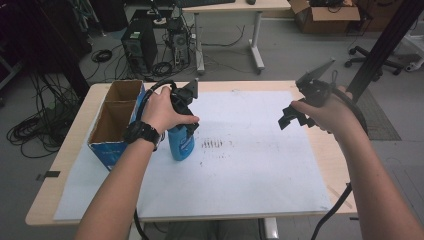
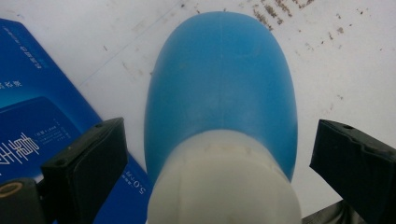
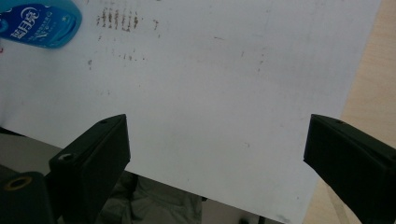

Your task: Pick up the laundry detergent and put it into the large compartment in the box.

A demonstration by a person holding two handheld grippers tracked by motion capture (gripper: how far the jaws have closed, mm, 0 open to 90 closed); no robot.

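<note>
A blue bottle [image 1: 181,145] with a white cap stands upright on the white sheet [image 1: 250,170], close beside the blue-sided cardboard box [image 1: 114,117]. My left gripper [image 1: 184,111] comes down over its top. In the left gripper view the bottle [image 2: 222,79] sits between the jaws of the left gripper [image 2: 219,154], which is open with a small gap on each side. My right gripper [image 1: 295,117] hovers open above the sheet's right side, holding nothing. The right gripper view shows the right gripper [image 3: 217,154] over bare sheet, with the bottle [image 3: 39,21] far off at the upper left.
The box [image 2: 42,116] is open-topped with a divider. Dark smudges [image 1: 212,144] mark the sheet. The wooden table edge [image 1: 335,165] runs along the right. Behind the table are a computer tower [image 1: 139,47], floor cables, another desk [image 1: 230,7] and a black post [image 1: 385,40].
</note>
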